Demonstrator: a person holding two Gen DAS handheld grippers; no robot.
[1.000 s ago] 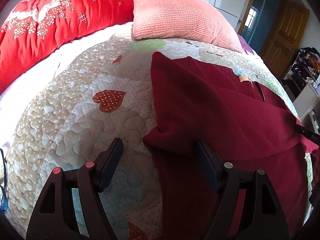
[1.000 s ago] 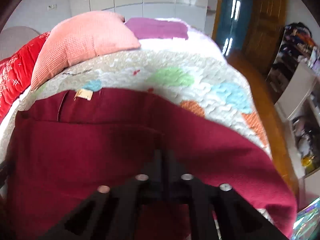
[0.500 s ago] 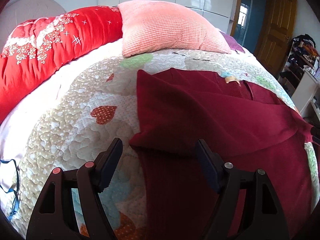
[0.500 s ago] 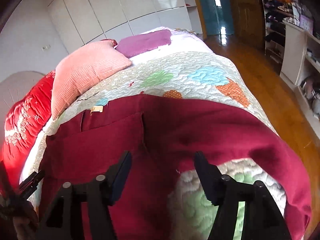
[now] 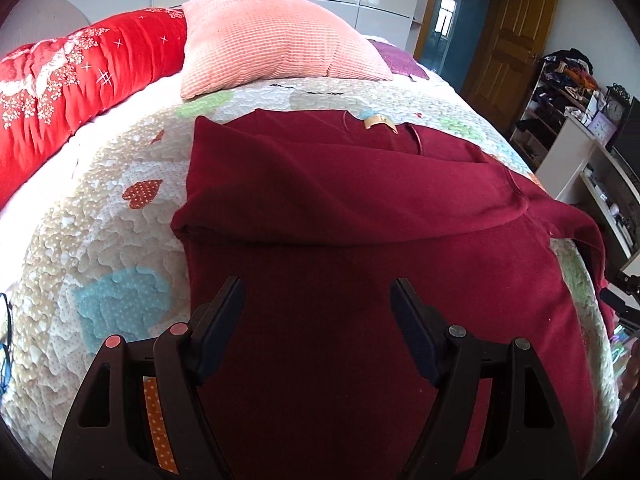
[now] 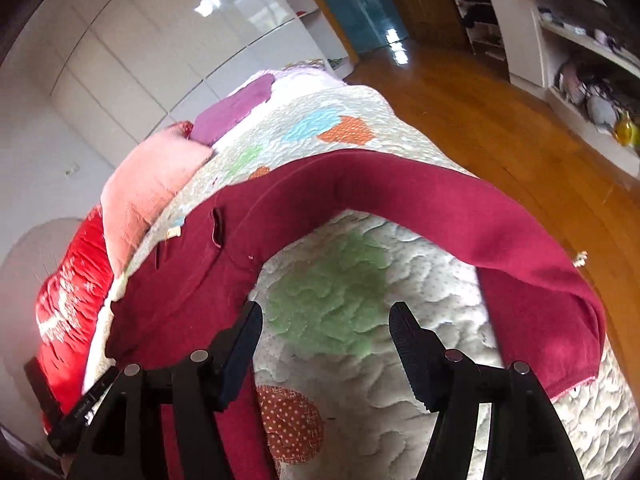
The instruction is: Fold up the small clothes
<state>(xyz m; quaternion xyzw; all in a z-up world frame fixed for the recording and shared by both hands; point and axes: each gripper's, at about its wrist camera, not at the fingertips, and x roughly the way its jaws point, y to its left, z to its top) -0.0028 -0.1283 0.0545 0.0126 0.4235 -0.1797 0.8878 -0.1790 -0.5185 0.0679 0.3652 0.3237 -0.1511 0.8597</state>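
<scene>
No wording could be read anywhere: the tan neck label (image 5: 378, 122) on the maroon garment (image 5: 360, 208) was too small to make out.

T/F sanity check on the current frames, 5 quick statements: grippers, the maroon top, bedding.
1. The left gripper is open, holding nothing. True.
2. The right gripper is clamped on the dark red long-sleeved top. False: its jaws are spread and empty above the pastel patchwork quilt.
3. One sleeve is already folded across the top's body. True: the folded left sleeve lies over it.
4. The other sleeve is folded in too. False: it is stretched out over the quilt toward the bed's edge.
5. The ribbed pink pillow lies on the top. False: it sits beyond it, apart.
</scene>
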